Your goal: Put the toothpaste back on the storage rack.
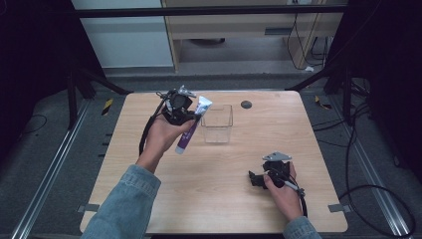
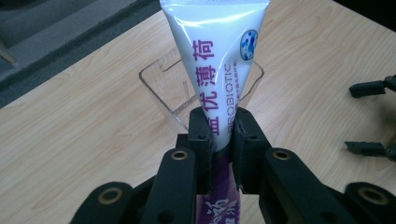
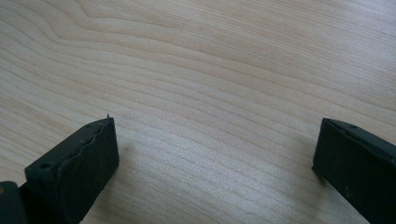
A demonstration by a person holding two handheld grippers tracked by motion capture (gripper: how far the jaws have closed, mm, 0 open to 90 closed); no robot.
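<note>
Toothpaste was the thing in work: a white and purple tube point(image 2: 219, 70) stood clamped between the two jaws of the left gripper point(image 1: 185, 115), which pressed on it near the middle of its length, so that the flat crimped end rose above the jaws and the purple lower part hung below them. Just beyond these jaws, a little lower and behind the tube, stood the clear plastic box point(image 1: 217, 124) with its open top, and in the high view the tube was held tilted beside its left wall, not yet over the opening. I judged that the step in hand was to carry the tube to the box and put it inside. To do it well, the person would need to keep the jaws pressed firmly, because a smooth tube can slide; bring the lower end above the middle of the opening; turn the tube more upright so that it does not strike the thin rim; and lower it slowly before letting go, since such a light box could tip or slide. Well apart from the left gripper, nearer to the person, the right gripper point(image 1: 263, 178) rested low over the bare wooden table point(image 3: 224, 70) with its jaws wide apart and nothing between them.
</note>
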